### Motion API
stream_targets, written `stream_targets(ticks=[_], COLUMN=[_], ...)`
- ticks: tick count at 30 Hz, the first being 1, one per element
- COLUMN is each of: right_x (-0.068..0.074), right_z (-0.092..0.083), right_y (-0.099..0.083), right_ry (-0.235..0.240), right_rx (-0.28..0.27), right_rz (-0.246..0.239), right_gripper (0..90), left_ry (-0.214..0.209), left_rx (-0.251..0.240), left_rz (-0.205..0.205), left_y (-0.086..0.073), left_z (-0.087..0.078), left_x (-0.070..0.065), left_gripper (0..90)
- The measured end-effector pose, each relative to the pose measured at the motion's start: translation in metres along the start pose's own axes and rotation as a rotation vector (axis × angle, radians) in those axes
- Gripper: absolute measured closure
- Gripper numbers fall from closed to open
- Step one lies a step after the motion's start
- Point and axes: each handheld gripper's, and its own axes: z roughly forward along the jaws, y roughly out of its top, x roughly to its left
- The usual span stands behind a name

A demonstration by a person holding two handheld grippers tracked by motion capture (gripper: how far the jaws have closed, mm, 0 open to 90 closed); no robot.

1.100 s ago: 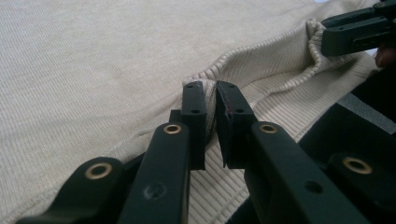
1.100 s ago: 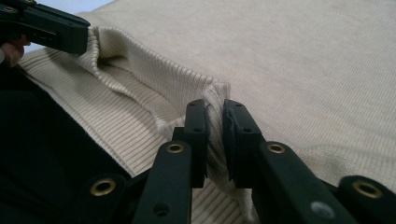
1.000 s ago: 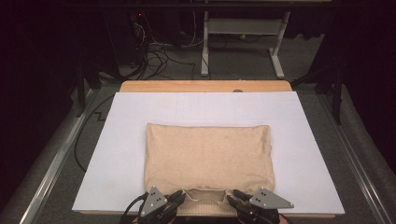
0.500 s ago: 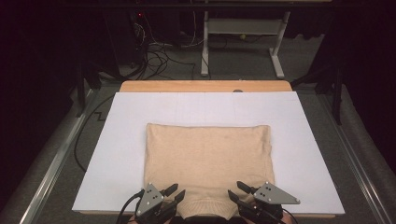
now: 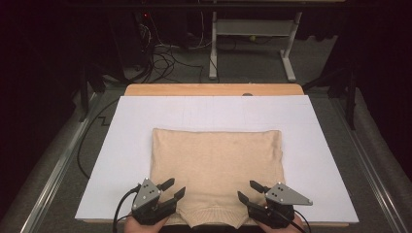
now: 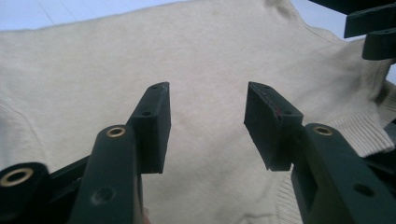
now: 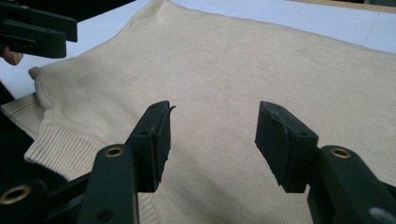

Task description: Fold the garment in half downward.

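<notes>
bright, even light on the table, dark surroundings, slightly soft focus.

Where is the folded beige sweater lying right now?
In the high view the sweater lies folded on the white board, toward its near edge, with its ribbed hem between the left gripper and right gripper.
</notes>
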Motion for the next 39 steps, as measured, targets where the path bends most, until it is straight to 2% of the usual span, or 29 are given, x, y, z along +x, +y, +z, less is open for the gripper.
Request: stream_targets(ticks=[1,5,6,9,11,15,21,24,30,34,39], right_x=[-0.001,-0.004,-0.006,-0.009,-0.011,-0.015,-0.019,-0.021,-0.027,-0.029,-0.028], right_z=[-0.001,-0.004,-0.005,-0.007,-0.007,-0.005,0.002,0.005,0.014,0.020,0.025], right_y=[0.001,0.005,0.006,0.009,0.010,0.013,0.021,0.026,0.034,0.041,0.047], right_ry=[-0.003,-0.011,-0.014,-0.021,-0.027,-0.030,-0.032,-0.035,-0.043,-0.046,-0.057], right_rx=[-0.004,-0.025,-0.029,-0.037,-0.040,-0.040,-0.048,-0.057,-0.067,-0.065,-0.061], right_rz=[0.002,0.003,0.008,0.009,0.008,0.008,0.007,0.006,0.013,0.016,0.008], right_gripper=[45.1,43.3,42.8,41.6,39.9,35.0,25.7,21.0,14.3,8.1,0.1], left_ry=[0.003,0.015,0.019,0.034,0.040,0.051,0.059,0.058,0.063,0.057,0.063], left_rx=[0.003,-0.011,-0.010,-0.022,-0.025,-0.025,-0.047,-0.039,-0.059,-0.036,-0.032], left_rz=[0.000,-0.011,-0.012,-0.015,-0.017,-0.003,-0.006,-0.011,-0.025,-0.032,-0.034], left_y=[0.001,0.003,0.004,0.005,0.006,0.009,0.013,0.016,0.019,0.022,0.023], left_z=[0.000,-0.003,-0.004,-0.006,-0.007,-0.008,-0.006,-0.002,0.005,0.011,0.014], left_x=[0.003,0.015,0.017,0.024,0.029,0.041,0.061,0.069,0.079,0.085,0.089], left_gripper=[45.8,45.1,41.8,41.0,37.0,31.9,24.4,17.9,12.0,1.8,0.0])
